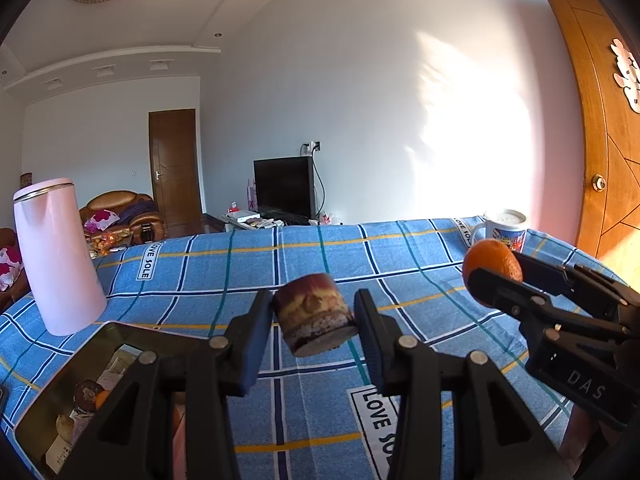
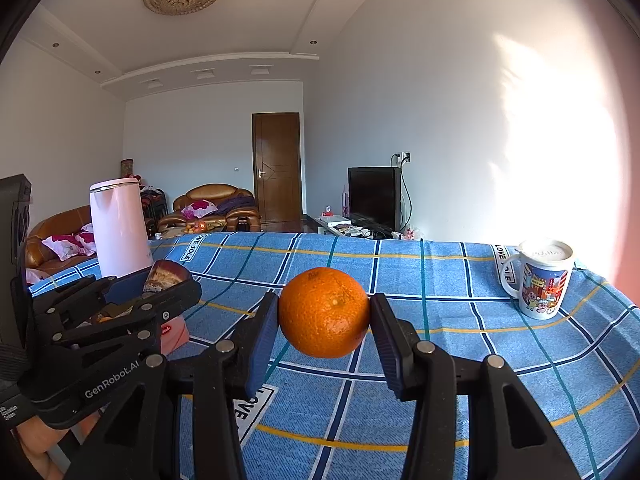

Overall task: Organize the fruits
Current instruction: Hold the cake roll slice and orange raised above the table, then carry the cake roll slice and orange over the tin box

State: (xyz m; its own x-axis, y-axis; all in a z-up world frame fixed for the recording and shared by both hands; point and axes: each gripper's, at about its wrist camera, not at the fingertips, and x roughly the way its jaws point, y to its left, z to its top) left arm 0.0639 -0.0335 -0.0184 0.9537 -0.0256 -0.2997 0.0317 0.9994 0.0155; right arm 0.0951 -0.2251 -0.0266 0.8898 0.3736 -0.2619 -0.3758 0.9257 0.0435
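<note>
Held clear above the blue checked cloth (image 1: 320, 420) in the left tongs (image 1: 314, 314), jaws narrowed partway and pads pressing on its two sides: a short reddish-brown chunk (image 1: 316, 308) of fruit, kind hard to tell, tilted in the grip. Held likewise in the right tongs (image 2: 325, 314), jaws also partway closed, pads bearing on opposite flanks: an orange (image 2: 324, 310), well above the cloth and near the middle of the table. Likely next, judging by the task: setting both down in the shiny tray (image 1: 120, 340) at the near left, just in front of the pink kettle (image 1: 56, 256). Plenty to go wrong there. With only two narrow contact patches on a round skin, easy to let the orange roll out through a jolt or a slight slackening, then off across the cloth towards the edge. Similar risk for the chunk, already canted and probably ready to pivot between the pads and drop askew. With both tongs loaded and near each other, easy to knock one against the other when converging on the same tray. Worth watching the kettle too, just beside the tray and probably easy to nudge on a leftward swing. Little danger to the mug (image 2: 540, 280), well apart at the far right corner. Contents of the tray too murky to judge free room.
</note>
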